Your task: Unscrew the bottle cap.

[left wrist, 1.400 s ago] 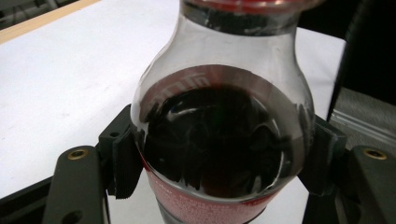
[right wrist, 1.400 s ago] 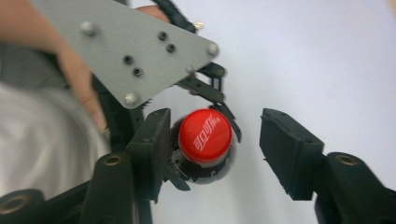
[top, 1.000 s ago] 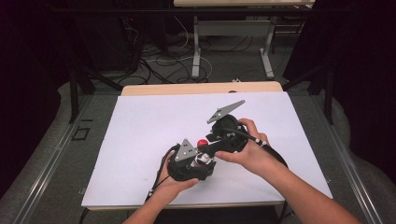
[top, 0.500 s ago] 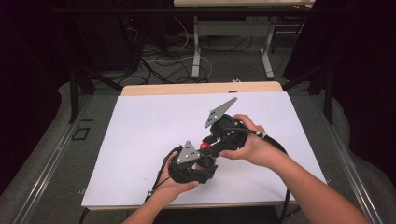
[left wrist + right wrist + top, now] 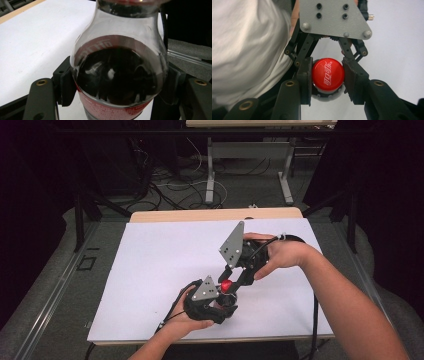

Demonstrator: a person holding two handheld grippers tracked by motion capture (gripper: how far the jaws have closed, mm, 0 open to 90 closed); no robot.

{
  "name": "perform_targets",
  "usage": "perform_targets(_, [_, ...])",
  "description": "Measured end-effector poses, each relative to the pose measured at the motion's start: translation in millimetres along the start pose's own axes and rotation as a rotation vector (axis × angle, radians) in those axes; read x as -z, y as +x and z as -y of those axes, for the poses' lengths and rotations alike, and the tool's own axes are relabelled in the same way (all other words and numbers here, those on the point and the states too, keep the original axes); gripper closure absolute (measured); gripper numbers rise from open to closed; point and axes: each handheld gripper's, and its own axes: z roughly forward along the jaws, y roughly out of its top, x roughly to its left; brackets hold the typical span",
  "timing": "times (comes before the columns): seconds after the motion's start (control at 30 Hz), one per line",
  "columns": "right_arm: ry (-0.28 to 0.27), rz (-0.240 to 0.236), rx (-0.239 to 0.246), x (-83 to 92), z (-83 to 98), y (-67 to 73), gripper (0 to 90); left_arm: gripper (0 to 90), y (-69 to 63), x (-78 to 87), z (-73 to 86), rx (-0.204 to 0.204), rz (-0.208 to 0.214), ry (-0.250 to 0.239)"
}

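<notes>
One bottle [image 5: 117, 75] of dark drink, one red cap [image 5: 327, 74] on it. Two hand-held grippers: left hand-held gripper [image 5: 225, 301] around the bottle body, right hand-held gripper [image 5: 232, 281] at the cap. Two hands. One white counter [image 5: 150, 270].

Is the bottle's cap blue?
No, the cap is red with white writing, sitting between the right gripper and its black fingers.

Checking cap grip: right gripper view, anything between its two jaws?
Yes: the bottle's red cap sits between the right gripper's jaws, both pads against its rim. Right gripper view shows it; the left gripper clamps the bottle body.
</notes>
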Motion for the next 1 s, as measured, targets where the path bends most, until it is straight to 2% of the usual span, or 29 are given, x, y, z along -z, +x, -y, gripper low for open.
perform_targets(0.07, [-0.007, -0.004, 0.013, -0.3, 1.0, -1.6, 60.4, 30.2, -0.1, -0.1, 0.3, 0.02, 0.0, 0.005])
perform_targets(0.1, [-0.006, 0.004, -0.004, -0.5, 1.2, -1.4, 59.9, 30.2, 0.3, -0.2, 0.4, 0.021, -0.006, 0.002])
perform_targets(0.13, [-0.009, 0.013, -0.036, -0.8, 1.2, -1.5, 58.0, 30.2, 0.2, -0.4, 0.9, 0.038, -0.006, -0.004])
perform_targets(0.2, [-0.019, 0.049, -0.101, -0.1, 0.6, 0.0, 44.6, 30.2, 1.3, 0.0, 1.1, 0.042, -0.011, -0.007])
perform_targets(0.27, [-0.042, 0.076, -0.177, 2.2, -0.7, 3.9, 40.1, 30.2, 4.5, 1.9, 0.9, 0.041, -0.031, 0.001])
perform_targets(0.3, [-0.056, 0.093, -0.199, 3.9, -2.0, 7.6, 39.7, 30.2, 5.3, 1.9, 1.0, 0.045, -0.04, -0.008])
perform_targets(0.33, [-0.071, 0.113, -0.203, 5.8, -3.6, 10.4, 39.4, 30.1, 5.3, 2.6, 1.2, 0.058, -0.039, -0.003])
perform_targets(0.37, [-0.071, 0.113, -0.203, 5.8, -3.6, 10.4, 39.4, 30.1, 5.3, 2.6, 1.2, 0.058, -0.039, -0.003])
perform_targets(0.4, [-0.092, 0.166, -0.247, 9.3, -7.2, 18.7, 38.6, 30.1, 7.1, 2.5, 1.5, 0.064, -0.058, -0.019])
perform_targets(0.43, [-0.103, 0.206, -0.29, 10.1, -8.7, 21.4, 37.2, 30.1, 7.3, 2.7, 1.6, 0.077, -0.064, -0.021])
perform_targets(0.47, [-0.106, 0.251, -0.307, 10.4, -9.9, 24.2, 37.2, 30.1, 7.3, 2.7, 1.6, 0.077, -0.064, -0.021])
perform_targets(0.5, [-0.106, 0.251, -0.307, 10.4, -9.9, 24.2, 37.2, 30.1, 8.2, 3.3, 1.6, 0.082, -0.074, -0.022])
perform_targets(0.53, [-0.116, 0.334, -0.364, 8.8, -11.9, 29.6, 37.2, 30.1, 9.6, 3.7, 1.8, 0.099, -0.091, -0.03])
perform_targets(0.6, [-0.111, 0.425, -0.453, 6.7, -14.1, 35.1, 37.2, 30.1, 10.6, 4.4, 2.1, 0.12, -0.106, -0.035])
perform_targets(0.63, [-0.113, 0.47, -0.48, 5.6, -15.0, 36.7, 37.3, 30.1, 11.2, 4.4, 2.4, 0.129, -0.119, -0.042])
perform_targets(0.73, [-0.169, 0.574, -0.62, 2.6, -17.4, 43.1, 38.7, 30.1, 12.9, 6.4, 2.8, 0.162, -0.135, -0.028])
perform_targets(0.8, [-0.183, 0.629, -0.696, 0.3, -19.6, 47.4, 39.5, 30.1, 14.0, 6.5, 2.8, 0.162, -0.149, -0.032])
perform_targets(0.83, [-0.181, 0.643, -0.731, -0.8, -20.3, 48.8, 39.5, 30.1, 14.6, 7.2, 2.8, 0.169, -0.173, -0.031])
perform_targets(0.87, [-0.182, 0.68, -0.742, -2.8, -20.4, 49.6, 39.7, 30.1, 14.6, 7.2, 2.8, 0.169, -0.173, -0.031])
perform_targets(0.9, [-0.182, 0.697, -0.761, -4.2, -20.6, 49.9, 40.0, 30.1, 14.9, 7.5, 2.9, 0.175, -0.19, -0.032])
perform_targets(0.93, [-0.192, 0.705, -0.784, -5.7, -20.1, 49.8, 41.2, 30.1, 14.9, 7.5, 2.9, 0.175, -0.19, -0.032])
perform_targets(1.0, [-0.213, 0.678, -0.83, -8.6, -18.6, 47.8, 41.4, 30.1, 15.5, 8.2, 3.1, 0.189, -0.185, -0.028])
